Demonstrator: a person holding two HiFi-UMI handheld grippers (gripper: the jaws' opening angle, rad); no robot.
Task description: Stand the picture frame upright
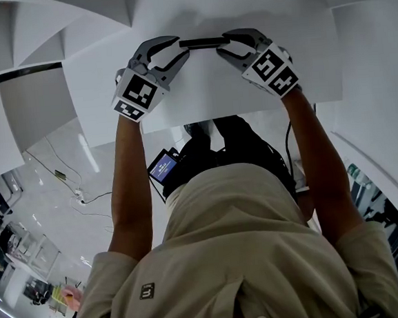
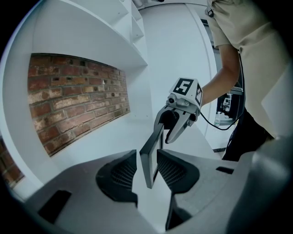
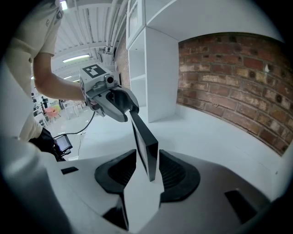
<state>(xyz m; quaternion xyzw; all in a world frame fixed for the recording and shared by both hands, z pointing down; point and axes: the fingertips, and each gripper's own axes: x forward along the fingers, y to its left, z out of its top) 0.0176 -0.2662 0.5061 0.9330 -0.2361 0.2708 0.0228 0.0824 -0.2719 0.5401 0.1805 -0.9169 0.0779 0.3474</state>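
The left gripper (image 1: 179, 50) was clenched on the left end of the picture frame (image 1: 204, 42), with its pads pressed to the front and back. The frame stood on edge over the white surface (image 1: 208, 105) and reached from one gripper to the other, with the brick wall (image 2: 73, 100) beyond it. At its right end the right gripper (image 1: 228, 46) was released: its jaws were spread, with the frame between them but clear of the pads. The raising looked largely done. What was left, by my judgement, was for the left gripper to let go and both to draw away, showing that the frame stood unaided. No view showed whether a prop was out behind it.
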